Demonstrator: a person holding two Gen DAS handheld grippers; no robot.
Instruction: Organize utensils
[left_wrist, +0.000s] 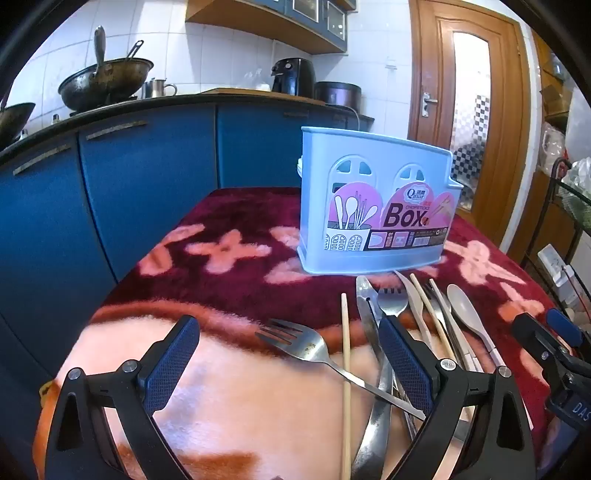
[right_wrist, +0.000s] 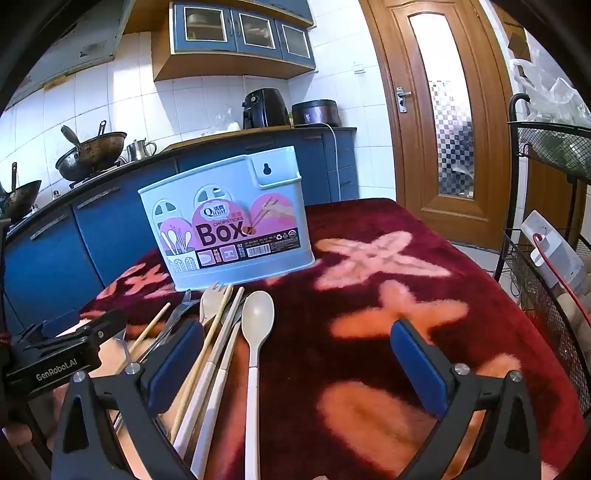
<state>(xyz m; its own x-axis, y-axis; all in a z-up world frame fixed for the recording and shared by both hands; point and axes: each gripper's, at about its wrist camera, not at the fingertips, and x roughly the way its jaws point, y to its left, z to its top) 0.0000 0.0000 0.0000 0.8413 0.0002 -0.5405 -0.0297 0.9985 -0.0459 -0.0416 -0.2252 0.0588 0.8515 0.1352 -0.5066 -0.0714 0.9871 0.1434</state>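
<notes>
Kitchen table, draped in a red floral blanket (right_wrist: 369, 236). At the far side, upright, a pale blue chopsticks box (left_wrist: 373, 206), label facing the cameras. In front of it, a loose pile of utensils: steel fork (left_wrist: 306, 343), lone chopstick (left_wrist: 345, 369), table knife (left_wrist: 369, 317), cream spoon (right_wrist: 256, 321). Left gripper (left_wrist: 291, 362) spread wide, empty, low over the fork. Right gripper (right_wrist: 299, 365) likewise spread, holding nothing, just right of the pile.

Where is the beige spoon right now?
The beige spoon lies on the red blanket at the right edge of the utensil pile, just in front of the blue chopsticks box, its bowl pointing toward the box.
</notes>
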